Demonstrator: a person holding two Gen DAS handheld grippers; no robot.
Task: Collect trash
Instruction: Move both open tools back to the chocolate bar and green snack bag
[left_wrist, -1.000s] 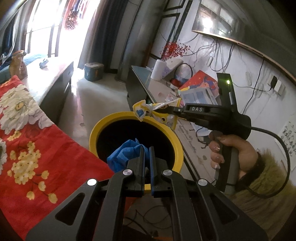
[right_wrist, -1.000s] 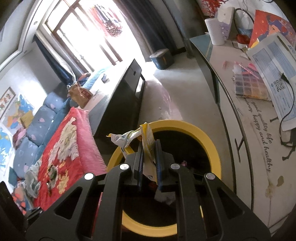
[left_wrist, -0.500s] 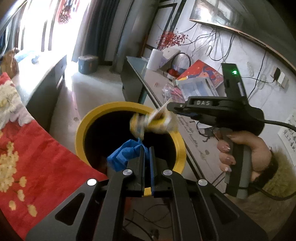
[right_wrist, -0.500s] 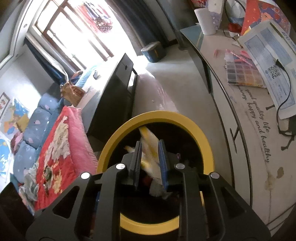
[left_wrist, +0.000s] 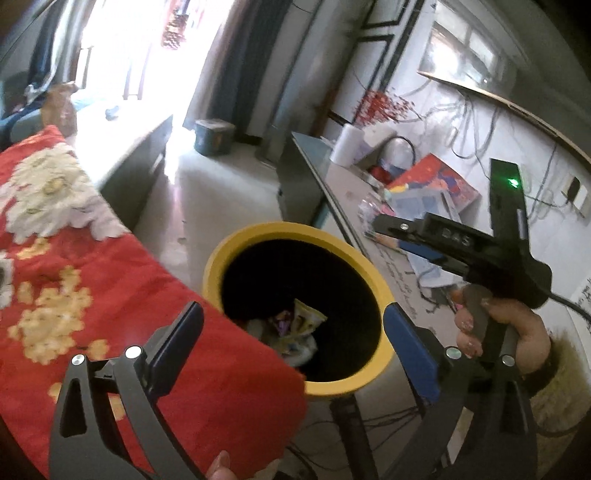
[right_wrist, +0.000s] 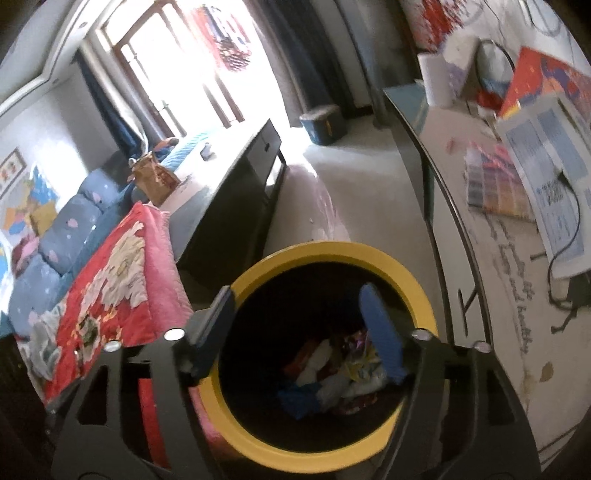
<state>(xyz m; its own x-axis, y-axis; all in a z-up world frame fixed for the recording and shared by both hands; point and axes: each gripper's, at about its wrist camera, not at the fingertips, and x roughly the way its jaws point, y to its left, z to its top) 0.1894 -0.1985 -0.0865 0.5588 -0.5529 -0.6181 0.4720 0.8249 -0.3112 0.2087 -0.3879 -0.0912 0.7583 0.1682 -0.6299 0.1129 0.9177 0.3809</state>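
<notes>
Daylight pours in from the window (right_wrist: 207, 70) at around 11 o'clock in both views and it's totally blown out, pure white glare spilling onto the floor (left_wrist: 207, 184). The rest of the room is fairly bright, but the inside of the yellow-rimmed bin (right_wrist: 413, 291) is a near-black pit. Everything's a bit soft, with smear on the desk clutter (right_wrist: 517, 177) at 2 o'clock. Heavy fisheye bending, dark vignette in the corners.
</notes>
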